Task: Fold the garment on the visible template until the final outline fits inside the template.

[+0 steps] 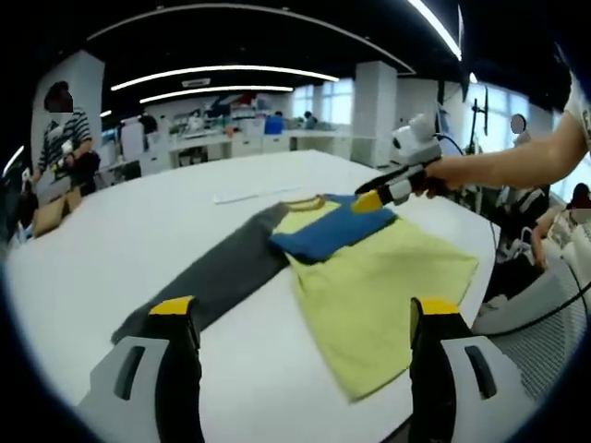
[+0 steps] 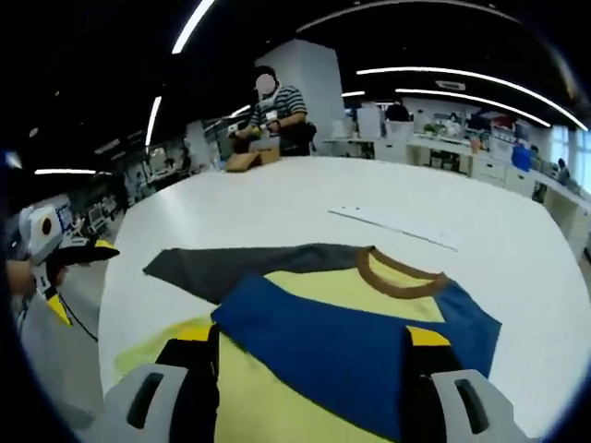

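**Shirt half folded on the white table, both grippers with jaws apart**

In the left gripper view, the left gripper (image 1: 305, 318) rises from the bottom with its two yellow-tipped jaws spread wide and nothing between them; it hangs above the near edge of the white table (image 1: 138, 231). Just beyond the jaws lies the shirt (image 1: 369, 277), flat on the table. Its yellow body runs toward the camera, one grey sleeve (image 1: 217, 277) stretches out to the left, and a blue sleeve (image 1: 328, 231) is folded across the chest. A brown collar (image 1: 309, 199) sits at the far end. At the collar end, the right gripper (image 1: 392, 189) comes in from the right, held by a person's hand and bare forearm (image 1: 508, 166); its yellow tips are at the shirt's shoulder, touching or just above the blue cloth.

In the right gripper view, the right gripper (image 2: 309, 346) has its jaws apart, low over the shirt (image 2: 323, 286), with the folded blue sleeve (image 2: 342, 346) lying between them; I cannot tell whether the tips press on the cloth. Past the blue lie a strip of yellow chest, the brown collar (image 2: 399, 269) and the grey sleeve (image 2: 240, 268) reaching left. At the left edge the left gripper (image 2: 69, 268) is well apart from the garment.

Farther out on the table lies a thin pale strip (image 2: 392, 227). At the far edge a person in a striped top (image 2: 277, 115) stands by a brown box (image 2: 245, 160). Behind are desks and long ceiling lights (image 1: 222, 72).
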### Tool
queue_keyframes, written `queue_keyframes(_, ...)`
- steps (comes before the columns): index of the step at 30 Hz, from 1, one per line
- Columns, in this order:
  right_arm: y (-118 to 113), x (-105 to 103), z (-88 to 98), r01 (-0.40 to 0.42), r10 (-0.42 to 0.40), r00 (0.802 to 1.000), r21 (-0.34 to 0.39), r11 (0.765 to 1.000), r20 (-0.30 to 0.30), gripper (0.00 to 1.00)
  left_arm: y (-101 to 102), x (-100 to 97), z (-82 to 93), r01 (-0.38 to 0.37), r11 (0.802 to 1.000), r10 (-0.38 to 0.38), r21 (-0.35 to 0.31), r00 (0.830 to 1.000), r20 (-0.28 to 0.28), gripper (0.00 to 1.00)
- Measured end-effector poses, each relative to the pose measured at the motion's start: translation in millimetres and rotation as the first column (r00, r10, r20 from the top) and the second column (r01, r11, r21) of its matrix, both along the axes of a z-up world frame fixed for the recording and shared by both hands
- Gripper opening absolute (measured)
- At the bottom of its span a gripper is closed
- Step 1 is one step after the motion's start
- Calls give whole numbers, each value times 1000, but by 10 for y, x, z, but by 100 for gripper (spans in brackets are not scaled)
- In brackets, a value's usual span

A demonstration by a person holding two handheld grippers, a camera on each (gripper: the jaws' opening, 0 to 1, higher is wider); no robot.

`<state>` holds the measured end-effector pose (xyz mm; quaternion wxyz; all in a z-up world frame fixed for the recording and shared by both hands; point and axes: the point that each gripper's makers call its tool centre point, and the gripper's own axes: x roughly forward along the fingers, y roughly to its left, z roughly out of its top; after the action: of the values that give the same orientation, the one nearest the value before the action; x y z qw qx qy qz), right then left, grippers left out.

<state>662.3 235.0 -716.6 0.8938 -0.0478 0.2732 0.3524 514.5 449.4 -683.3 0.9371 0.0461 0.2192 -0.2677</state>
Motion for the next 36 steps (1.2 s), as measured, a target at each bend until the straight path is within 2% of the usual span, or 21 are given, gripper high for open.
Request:
queue_keyframes(4, -159, -14, 20, 22, -22, 1000, 10, 1000, 1, 76, -38, 126, -18, 13, 1000, -13, 9, 1000, 6, 89)
queue_keyframes(7, -320, 5, 15, 68, -69, 998, 22, 997, 10, 72, -84, 215, -26, 24, 1000, -24, 12, 1000, 11, 87)
queue_keyframes(11, -517, 10, -12, 107, -108, 994, 53, 993, -2, 70, -94, 357, -65, 12, 1000, -12, 13, 1000, 13, 80)
queue_keyframes(14, -676, -9, -56, 105, -105, 994, 15, 994, 21, 68, -108, 461, -89, -1, 1000, 1, 12, 1000, 17, 77)
queue_keyframes(21, -922, -35, -159, 104, -103, 994, -33, 994, 29, 59, -110, 720, -220, -19, 999, 18, 43, 1000, 20, 66)
queue_keyframes(24, -1028, -51, -215, 94, -92, 995, -74, 993, 37, 55, -87, 814, -335, -13, 995, 12, 99, 1000, 6, 60)
queue_keyframes(26, -1098, -72, -251, 90, -86, 995, -99, 991, 41, 52, -96, 881, -391, -9, 994, 9, 106, 1000, 1, 57)
queue_keyframes(36, -1411, -157, -463, 101, -100, 995, -177, 979, 16, 36, -152, 1133, -684, 26, 984, -19, 176, 999, -41, 46)
